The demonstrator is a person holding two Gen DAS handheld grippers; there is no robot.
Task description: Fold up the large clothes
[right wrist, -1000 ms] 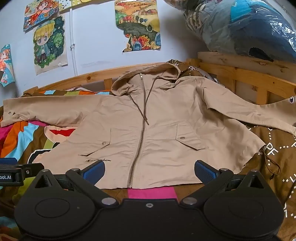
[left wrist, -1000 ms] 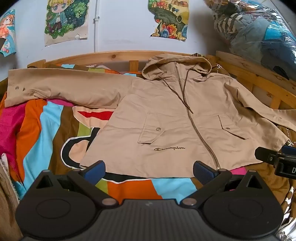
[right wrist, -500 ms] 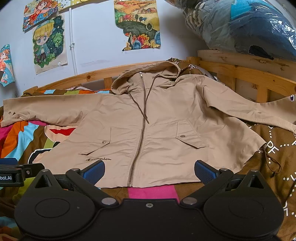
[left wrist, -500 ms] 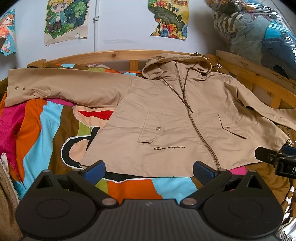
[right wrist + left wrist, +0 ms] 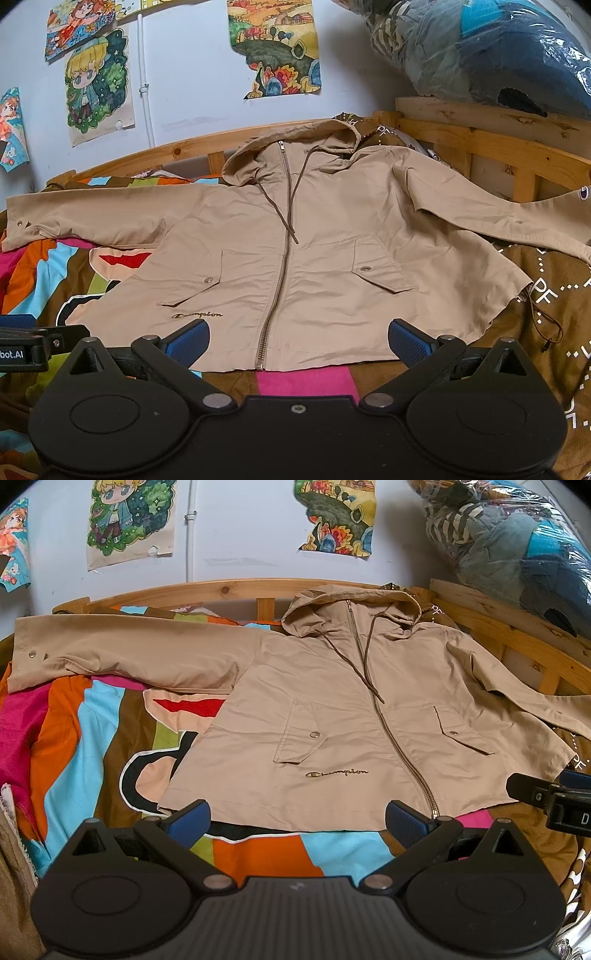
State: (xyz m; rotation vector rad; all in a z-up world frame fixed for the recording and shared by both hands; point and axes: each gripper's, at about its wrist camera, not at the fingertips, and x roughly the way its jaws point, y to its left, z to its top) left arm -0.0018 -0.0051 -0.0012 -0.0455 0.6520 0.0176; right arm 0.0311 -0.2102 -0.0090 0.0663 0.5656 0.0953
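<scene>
A tan hooded zip jacket (image 5: 332,716) (image 5: 295,236) lies flat and face up on the bed, zipped, hood towards the wall. Its sleeves are spread out: one sleeve (image 5: 122,653) reaches far left, the other sleeve (image 5: 491,218) runs right towards the wooden rail. My left gripper (image 5: 297,816) is open, hovering just before the hem's left half. My right gripper (image 5: 298,338) is open too, over the hem near the zipper's bottom end. Neither holds anything. The right gripper's tip (image 5: 546,797) shows at the left view's right edge.
A colourful striped blanket (image 5: 74,746) covers the bed's left side and a brown patterned blanket (image 5: 546,306) the right. A wooden bed rail (image 5: 509,638) runs along the back and right. Plastic-wrapped bedding (image 5: 498,55) is stacked at top right. Posters hang on the wall.
Both views have shifted only slightly; the right gripper has edged a little closer to the hem. The jacket has not moved and both grippers stay open.
</scene>
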